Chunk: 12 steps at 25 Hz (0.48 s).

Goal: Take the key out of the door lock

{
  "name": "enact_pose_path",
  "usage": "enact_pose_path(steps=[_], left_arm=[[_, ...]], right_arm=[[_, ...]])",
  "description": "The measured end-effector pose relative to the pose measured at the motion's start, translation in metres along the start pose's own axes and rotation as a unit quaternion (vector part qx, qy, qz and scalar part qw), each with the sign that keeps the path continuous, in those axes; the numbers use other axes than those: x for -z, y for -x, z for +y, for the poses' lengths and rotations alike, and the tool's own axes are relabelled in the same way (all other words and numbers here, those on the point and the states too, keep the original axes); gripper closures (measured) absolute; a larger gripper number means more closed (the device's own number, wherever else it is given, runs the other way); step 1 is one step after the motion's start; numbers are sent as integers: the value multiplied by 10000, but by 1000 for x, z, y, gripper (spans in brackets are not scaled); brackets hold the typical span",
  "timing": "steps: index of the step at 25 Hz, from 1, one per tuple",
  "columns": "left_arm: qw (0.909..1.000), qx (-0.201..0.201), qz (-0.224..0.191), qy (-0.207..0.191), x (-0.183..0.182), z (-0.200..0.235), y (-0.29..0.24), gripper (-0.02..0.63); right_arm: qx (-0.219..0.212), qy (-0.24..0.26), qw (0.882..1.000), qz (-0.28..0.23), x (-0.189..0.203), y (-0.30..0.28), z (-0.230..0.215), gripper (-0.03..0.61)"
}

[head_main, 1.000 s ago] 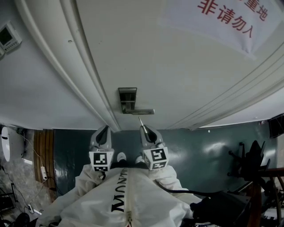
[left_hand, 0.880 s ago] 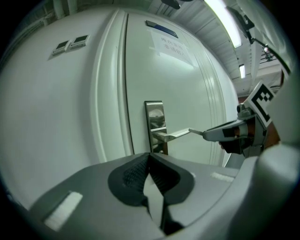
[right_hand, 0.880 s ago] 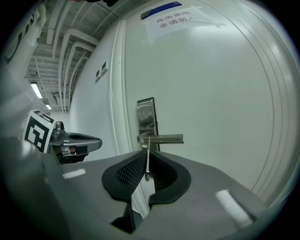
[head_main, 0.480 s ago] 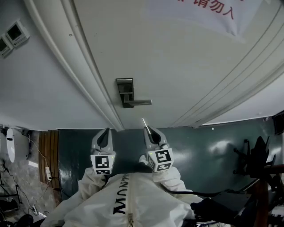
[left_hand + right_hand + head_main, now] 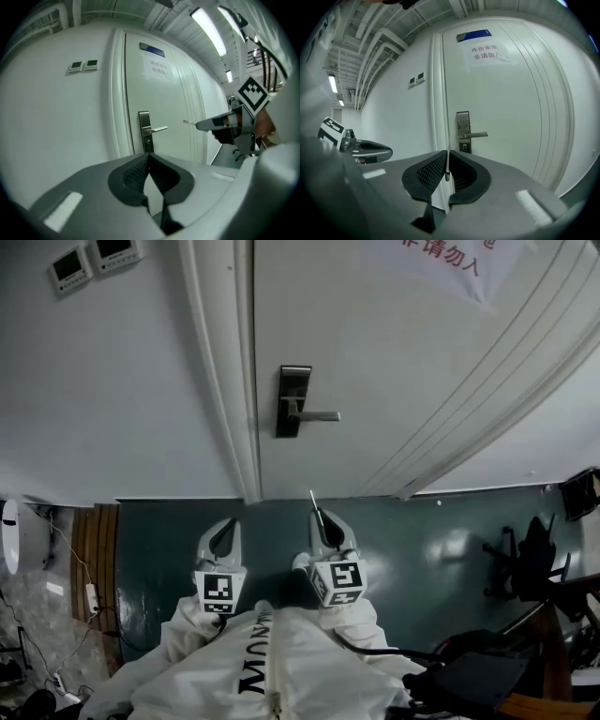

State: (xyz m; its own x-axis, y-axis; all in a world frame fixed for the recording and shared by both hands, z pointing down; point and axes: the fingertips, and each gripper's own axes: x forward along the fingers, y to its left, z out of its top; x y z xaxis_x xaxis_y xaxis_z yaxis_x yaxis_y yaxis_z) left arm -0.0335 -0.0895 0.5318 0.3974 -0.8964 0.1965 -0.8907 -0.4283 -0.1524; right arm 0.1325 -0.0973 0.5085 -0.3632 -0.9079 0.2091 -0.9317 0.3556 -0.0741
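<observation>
The white door (image 5: pixel 375 362) carries a dark metal lock plate (image 5: pixel 293 401) with a lever handle (image 5: pixel 319 415). The thin silver key (image 5: pixel 314 499) sticks out of my right gripper (image 5: pixel 319 512), which is shut on it, well back from the lock. From the right gripper view the key (image 5: pixel 447 161) shows edge-on between the pads, with the lock plate (image 5: pixel 463 131) far ahead. My left gripper (image 5: pixel 225 532) is level with it on the left, shut on nothing. Its own view shows the left gripper (image 5: pixel 149 157) closed, the lock plate (image 5: pixel 145 131) ahead and the right gripper (image 5: pixel 220 123) with the key (image 5: pixel 188 123).
The white door frame (image 5: pixel 230 381) runs left of the lock. Two wall panels (image 5: pixel 94 261) hang on the wall at the upper left. A paper notice (image 5: pixel 441 263) is stuck on the door. A dark office chair (image 5: pixel 525 563) stands at the right on the green floor (image 5: pixel 431 559).
Both grippers have drawn back from the door, which now looks farther off and more upright in the head view. The key stays clamped in the right gripper.
</observation>
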Motion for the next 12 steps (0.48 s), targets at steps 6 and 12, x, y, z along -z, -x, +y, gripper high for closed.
enact_pose_path(steps=[6,12], left_arm=[[9998,177,-75,106,4,-17,34,614],[9997,164,-112,115,1,-39,50,614]], right_arm=[[142,67,9999,14,1,40,20,555],[162,100,9998,55,8,68,15,555]])
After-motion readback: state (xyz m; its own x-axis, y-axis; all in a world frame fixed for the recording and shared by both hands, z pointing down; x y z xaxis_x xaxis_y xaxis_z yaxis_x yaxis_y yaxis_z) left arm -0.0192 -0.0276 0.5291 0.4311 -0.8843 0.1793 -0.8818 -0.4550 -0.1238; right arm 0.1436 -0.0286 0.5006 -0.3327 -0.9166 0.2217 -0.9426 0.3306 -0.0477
